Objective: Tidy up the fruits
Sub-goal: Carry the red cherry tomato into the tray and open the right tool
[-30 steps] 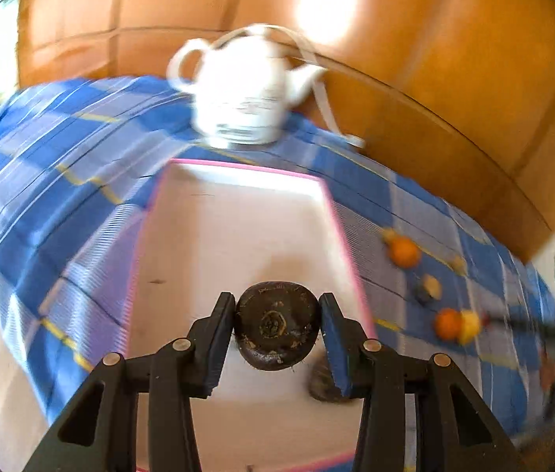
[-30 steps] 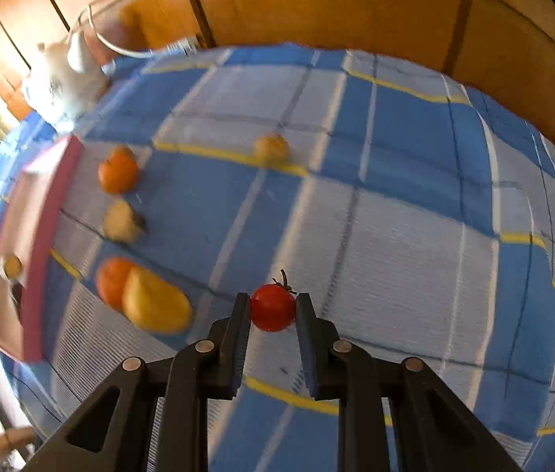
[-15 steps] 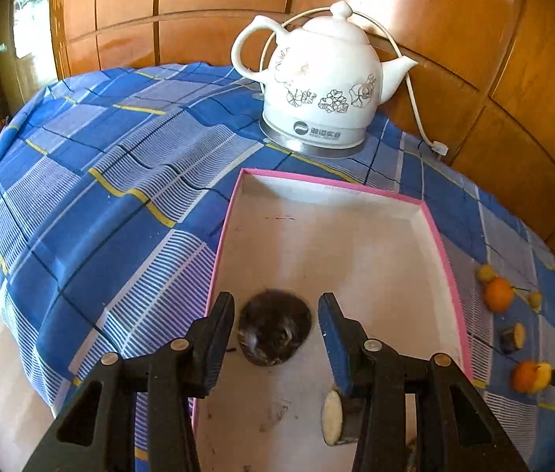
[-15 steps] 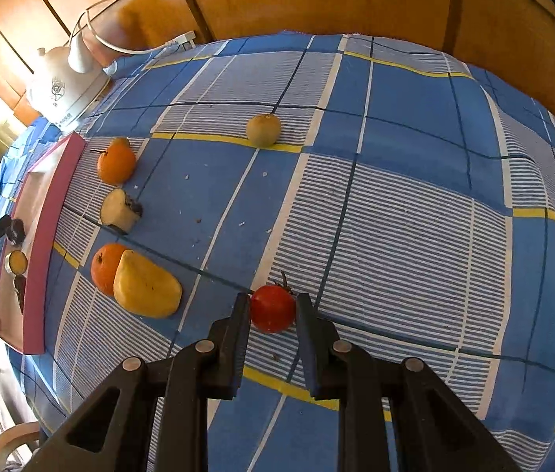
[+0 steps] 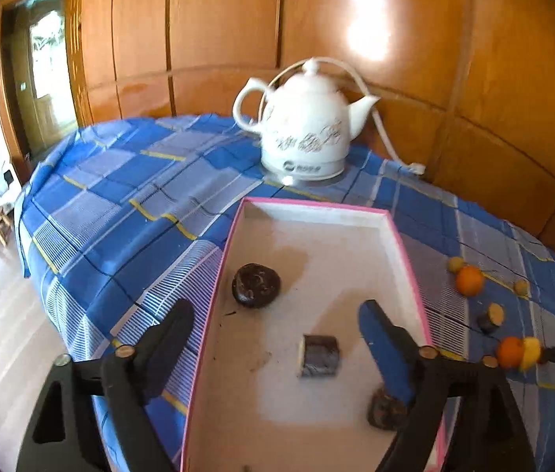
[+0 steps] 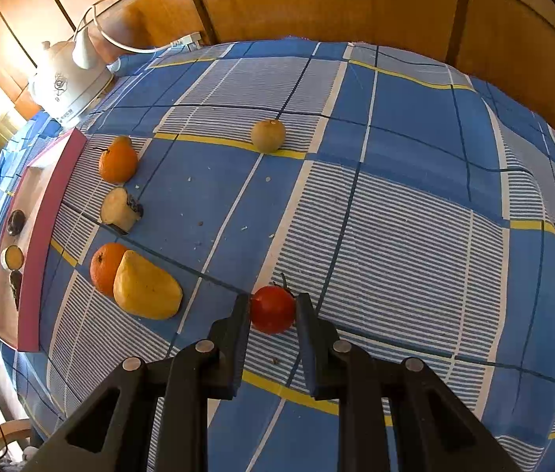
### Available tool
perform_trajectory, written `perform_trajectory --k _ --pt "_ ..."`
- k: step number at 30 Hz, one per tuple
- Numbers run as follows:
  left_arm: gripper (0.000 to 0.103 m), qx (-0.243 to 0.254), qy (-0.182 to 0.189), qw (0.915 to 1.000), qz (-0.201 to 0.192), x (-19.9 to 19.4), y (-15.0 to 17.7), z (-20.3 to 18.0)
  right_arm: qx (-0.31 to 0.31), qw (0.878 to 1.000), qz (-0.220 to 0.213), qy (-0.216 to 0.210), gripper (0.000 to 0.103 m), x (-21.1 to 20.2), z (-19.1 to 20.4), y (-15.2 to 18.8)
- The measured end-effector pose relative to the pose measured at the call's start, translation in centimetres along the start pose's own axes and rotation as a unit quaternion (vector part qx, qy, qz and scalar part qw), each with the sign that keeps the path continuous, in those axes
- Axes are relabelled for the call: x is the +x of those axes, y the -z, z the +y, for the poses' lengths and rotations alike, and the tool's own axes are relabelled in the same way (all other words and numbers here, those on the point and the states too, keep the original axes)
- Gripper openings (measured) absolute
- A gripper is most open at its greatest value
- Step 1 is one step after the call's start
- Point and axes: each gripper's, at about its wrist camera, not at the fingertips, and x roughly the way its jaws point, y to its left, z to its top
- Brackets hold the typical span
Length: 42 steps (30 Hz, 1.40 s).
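My left gripper (image 5: pixel 277 338) hangs over the pink-rimmed tray (image 5: pixel 407 251), its jaws just spread wide and holding nothing. 3 dark fruit pieces lie in the tray; the round one (image 5: pixel 256 285), perhaps a mangosteen, sits near its left rim. My right gripper (image 6: pixel 272 308) pinches a red tomato (image 6: pixel 271 310) right of the tray.

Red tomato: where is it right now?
Right wrist view, bottom centre: the red tomato is clamped in the right gripper, just right of the yellow mango.
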Motion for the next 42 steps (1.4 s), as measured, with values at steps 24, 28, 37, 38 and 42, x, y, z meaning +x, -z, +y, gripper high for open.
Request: perform_trajectory --k 24,28,37,38,42 --pt "0.103 0.018 0.007 0.9986 -0.049 -6.3 3.3 -1.7 -0.011 0.999 -0.035 -0.011 0.023 -1.6 1.5 0.0" --pt "0.103 0.012 -0.001 0.9985 -0.053 -6.5 3.3 -1.2 -0.014 0.998 -0.049 -0.038 0.023 -3.0 3.1 -0.2" --pt "0.103 -0.001 -0.011 0.9984 -0.056 -6.6 3.2 -0.3 -0.078 0.987 -0.055 -0.129 0.023 -3.8 12.4 -1.5" --pt "0.103 -0.001 -0.012 0.9984 -0.055 -6.6 3.2 -0.2 -0.087 0.985 -0.052 -0.142 0.023 -3.6 14.0 -1.7" --pt "0.103 -0.003 -0.015 0.9986 -0.050 -6.3 3.4 0.2 -0.113 0.977 -0.040 -0.178 0.023 -2.7 19.0 -2.2"
